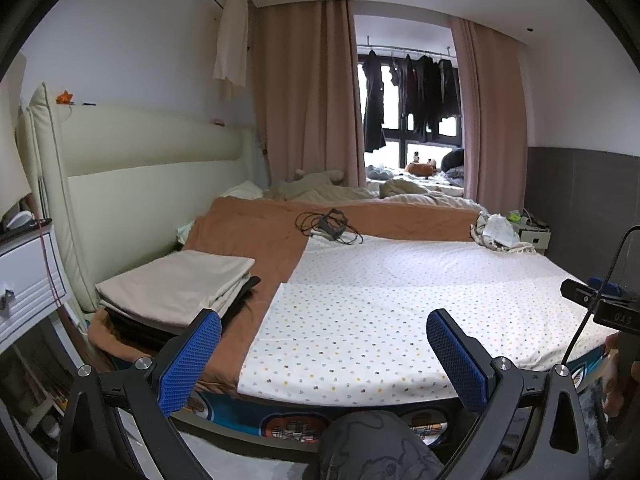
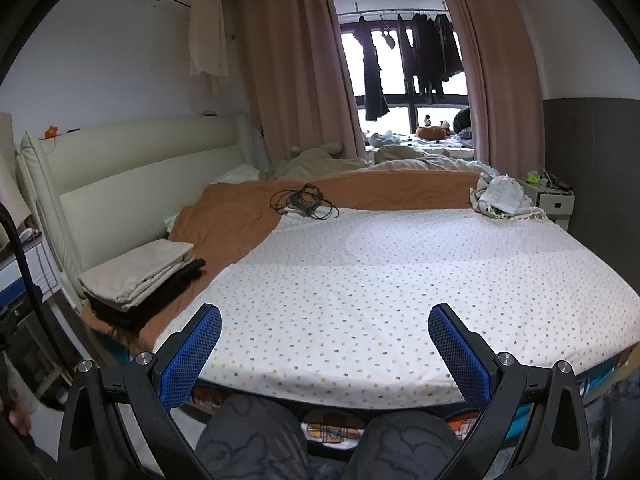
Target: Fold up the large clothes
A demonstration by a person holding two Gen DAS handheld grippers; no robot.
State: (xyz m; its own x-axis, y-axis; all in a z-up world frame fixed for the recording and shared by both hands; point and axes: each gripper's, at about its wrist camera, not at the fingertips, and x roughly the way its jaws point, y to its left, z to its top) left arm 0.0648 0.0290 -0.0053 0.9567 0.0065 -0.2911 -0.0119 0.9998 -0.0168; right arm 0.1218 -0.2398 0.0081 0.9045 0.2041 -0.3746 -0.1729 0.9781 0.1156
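A large white dotted sheet [image 1: 400, 304] lies spread flat over the bed, its near edge at the bed's front; it fills the middle of the right wrist view [image 2: 392, 288] too. My left gripper [image 1: 324, 334] is open and empty, held above the sheet's near edge. My right gripper [image 2: 325, 332] is open and empty, also above the near edge. A stack of folded beige and black clothes [image 1: 176, 288] sits on the bed's left side, left of both grippers [image 2: 140, 276].
An orange blanket [image 1: 256, 232] covers the far and left part of the bed. A black cable bundle [image 1: 330, 226] lies on it. A crumpled cloth [image 1: 496, 232] sits at the far right corner. A white nightstand [image 1: 24, 272] stands left. My knees [image 2: 320, 440] are below the grippers.
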